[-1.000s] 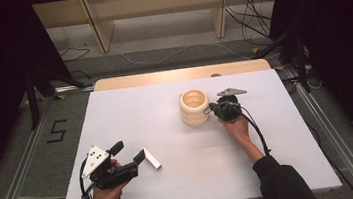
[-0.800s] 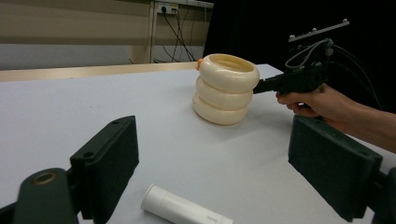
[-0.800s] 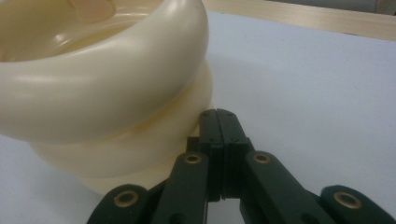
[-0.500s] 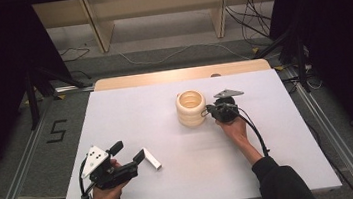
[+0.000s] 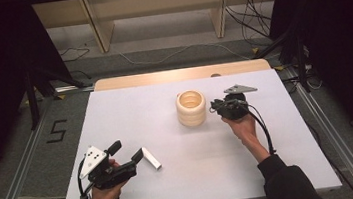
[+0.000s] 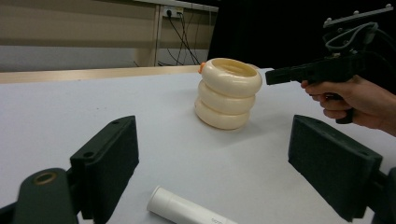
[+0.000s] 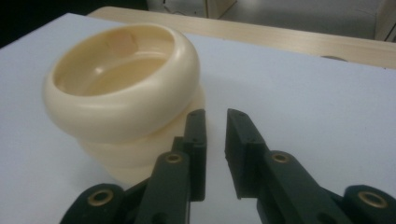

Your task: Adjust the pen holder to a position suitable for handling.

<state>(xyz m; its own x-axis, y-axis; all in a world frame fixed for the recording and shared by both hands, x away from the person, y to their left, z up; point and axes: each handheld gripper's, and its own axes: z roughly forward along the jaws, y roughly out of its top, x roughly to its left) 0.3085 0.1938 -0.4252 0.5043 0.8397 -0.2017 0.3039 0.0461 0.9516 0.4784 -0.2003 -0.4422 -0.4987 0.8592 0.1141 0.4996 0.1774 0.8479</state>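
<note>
A stack of three cream rings (image 5: 191, 108) stands upright near the middle of the white table (image 5: 116, 116). My right gripper (image 5: 214, 106) is just to its right and points at it. In the right gripper view the ring stack (image 7: 121, 79) is at the left, beside the left jaw of my right gripper (image 7: 215, 116). Those jaws have just been opening; a narrow gap shows with nothing in it. My left gripper (image 5: 138, 159) rests open at the front left. A short white tube (image 5: 151, 157) lies on the table below its jaws (image 6: 212, 128), apart from the pads.
A wooden strip (image 5: 182, 74) runs along the table's far edge. Shelving legs and loose cables (image 5: 251, 20) are on the floor behind. A metal rail (image 5: 18, 188) lies at the left and dark curtains hang on both sides.
My right gripper has lifted and drawn slightly back from the ring stack, which was nudged a little to the left. My left gripper and the tube have not moved.
</note>
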